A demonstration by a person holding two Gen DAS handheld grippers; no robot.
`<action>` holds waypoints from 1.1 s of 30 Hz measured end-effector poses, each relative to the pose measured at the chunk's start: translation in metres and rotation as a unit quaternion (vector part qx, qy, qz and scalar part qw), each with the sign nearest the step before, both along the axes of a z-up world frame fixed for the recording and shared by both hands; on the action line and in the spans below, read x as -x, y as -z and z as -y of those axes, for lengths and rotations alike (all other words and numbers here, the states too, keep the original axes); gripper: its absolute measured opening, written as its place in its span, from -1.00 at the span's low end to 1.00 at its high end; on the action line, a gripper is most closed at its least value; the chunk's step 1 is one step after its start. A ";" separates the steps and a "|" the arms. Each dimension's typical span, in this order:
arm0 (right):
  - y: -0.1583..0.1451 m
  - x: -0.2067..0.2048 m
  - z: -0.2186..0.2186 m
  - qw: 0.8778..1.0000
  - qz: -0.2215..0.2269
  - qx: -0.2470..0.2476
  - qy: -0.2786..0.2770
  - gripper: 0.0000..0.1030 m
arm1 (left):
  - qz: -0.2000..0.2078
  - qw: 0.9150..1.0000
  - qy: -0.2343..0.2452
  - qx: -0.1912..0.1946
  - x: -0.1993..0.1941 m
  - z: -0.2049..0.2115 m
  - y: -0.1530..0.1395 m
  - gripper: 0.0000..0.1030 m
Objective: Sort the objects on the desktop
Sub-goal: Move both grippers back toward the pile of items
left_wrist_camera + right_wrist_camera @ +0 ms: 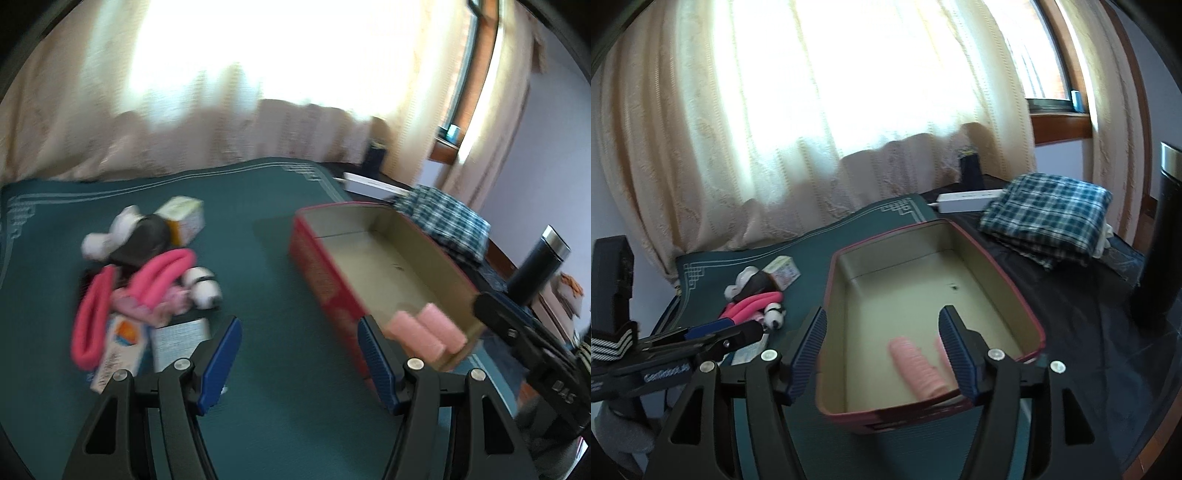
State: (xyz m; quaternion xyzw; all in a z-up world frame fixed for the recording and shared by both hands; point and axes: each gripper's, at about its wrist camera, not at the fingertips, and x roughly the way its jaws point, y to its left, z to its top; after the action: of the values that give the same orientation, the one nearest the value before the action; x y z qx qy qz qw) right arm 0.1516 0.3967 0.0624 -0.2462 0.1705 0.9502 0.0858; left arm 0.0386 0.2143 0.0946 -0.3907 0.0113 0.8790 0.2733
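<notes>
A: The pink foam curlers (pixel 155 280) on the green mat (pixel 258 295), left of the red box (pixel 321 280), look light and squashy; I'd pinch one mid-length.

B: Both grippers' jaws gape empty. Cartons (pixel 122 347) and a panda toy (pixel 203 286) crowd them; two pink rollers (pixel 918 367) lie inside the box.

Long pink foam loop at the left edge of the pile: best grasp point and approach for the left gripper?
Take the long pink loop at its near rounded end, which lies clear of the pile on the small boxes. Bring the open left gripper down from above, fingers straddling both strands across the width. The loop lies flat and narrow, so both strands should pinch together.
</notes>
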 end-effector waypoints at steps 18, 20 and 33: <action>0.012 0.030 0.120 0.992 0.036 -0.032 -0.116 0.48 | 0.007 0.987 -0.158 0.025 0.055 0.147 0.037 0.46; 0.017 0.035 0.131 0.991 0.045 -0.035 -0.125 0.48 | 0.011 0.988 -0.153 0.027 0.060 0.146 0.041 0.46; 0.044 0.067 0.149 0.986 0.092 -0.019 -0.140 0.51 | 0.061 0.988 -0.138 0.022 0.101 0.149 0.078 0.43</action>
State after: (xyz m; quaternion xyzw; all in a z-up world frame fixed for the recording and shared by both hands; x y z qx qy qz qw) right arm 0.0848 0.2474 0.0184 -0.3519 0.1075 0.9294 -0.0277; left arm -0.0627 0.0649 0.0163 -0.4476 -0.0404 0.8821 0.1415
